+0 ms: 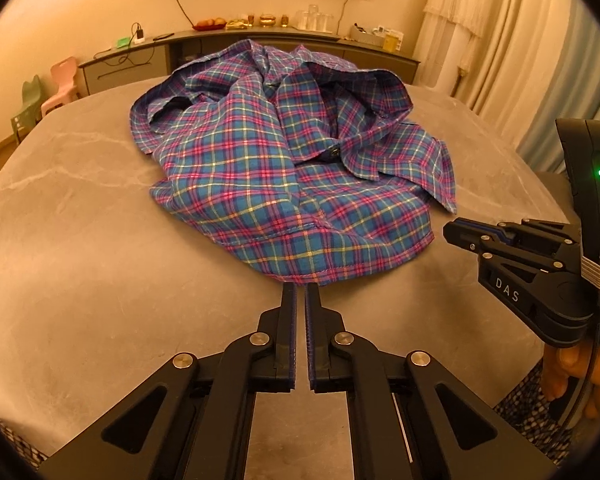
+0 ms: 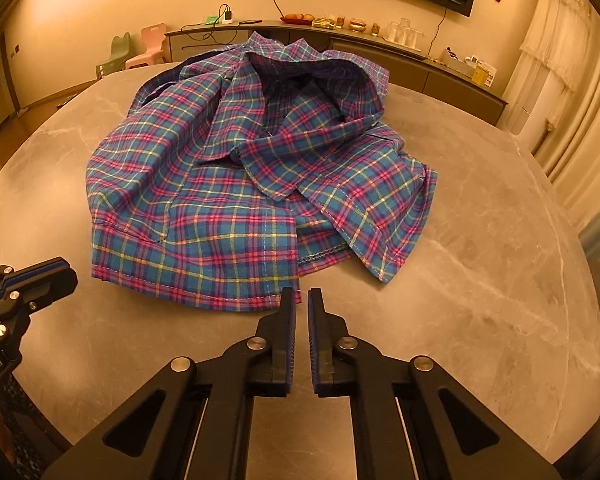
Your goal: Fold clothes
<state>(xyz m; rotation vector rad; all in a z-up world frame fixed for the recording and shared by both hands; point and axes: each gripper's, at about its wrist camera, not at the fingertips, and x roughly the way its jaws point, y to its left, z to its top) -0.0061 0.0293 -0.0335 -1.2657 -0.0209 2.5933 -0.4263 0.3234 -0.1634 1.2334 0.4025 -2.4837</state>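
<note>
A grey marbled table [image 1: 80, 240] fills the foreground. Behind it a long low sideboard [image 1: 148, 60] stands against the wall, with a plate of fruit [image 1: 209, 23], some golden ornaments [image 1: 268, 20], clear glasses [image 1: 314, 19] and a charger with cable [image 1: 139, 35] on top. Two small plastic chairs, green [image 1: 28, 104] and pink [image 1: 62, 80], stand at left; pale curtains [image 1: 500, 40] hang at right

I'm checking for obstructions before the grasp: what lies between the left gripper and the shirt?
Only a narrow strip of bare table, shown in the right wrist view; the left gripper sits just short of the plaid shirt's corner.
</note>
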